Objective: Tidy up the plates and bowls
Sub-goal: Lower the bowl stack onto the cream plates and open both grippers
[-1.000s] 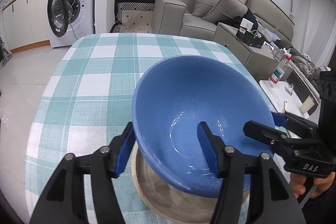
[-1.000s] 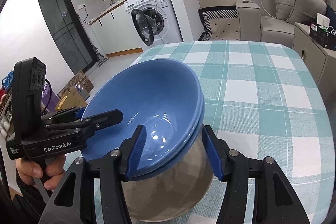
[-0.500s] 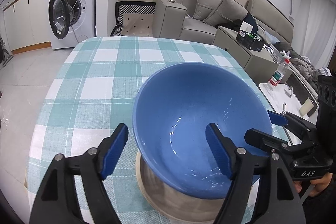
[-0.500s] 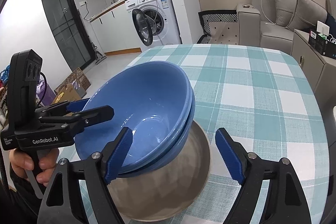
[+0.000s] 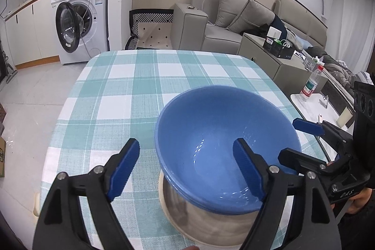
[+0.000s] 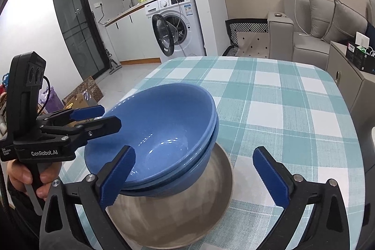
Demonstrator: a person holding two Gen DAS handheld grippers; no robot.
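Two blue bowls [image 6: 164, 132] are sitting nested, one inside the other, in a wider grey bowl [image 6: 187, 214] with a pale rim. In the right wrist view this stack is occupying the lower centre of the frame; in the left wrist view it is lying lower right of centre, with the top blue bowl [image 5: 225, 144] tilting slightly. The stack is resting on the teal-and-white checked cloth covering the surface [image 5: 140, 76].

Left gripper [image 5: 187, 168]: jaws are standing wide apart, one blue pad outside the bowl's left side, the other hanging over its interior; neither is clearly touching.

Right gripper [image 6: 194, 177]: jaws are also spread wide, straddling the stack's near edge, holding nothing. Each gripper is showing in the other's view: left gripper [image 6: 93, 118] at the left edge, right gripper [image 5: 302, 139] at the right edge.

Background: a washing machine [image 5: 79, 22] with its door ajar at upper left, a grey sofa [image 5: 234, 22] at upper right.
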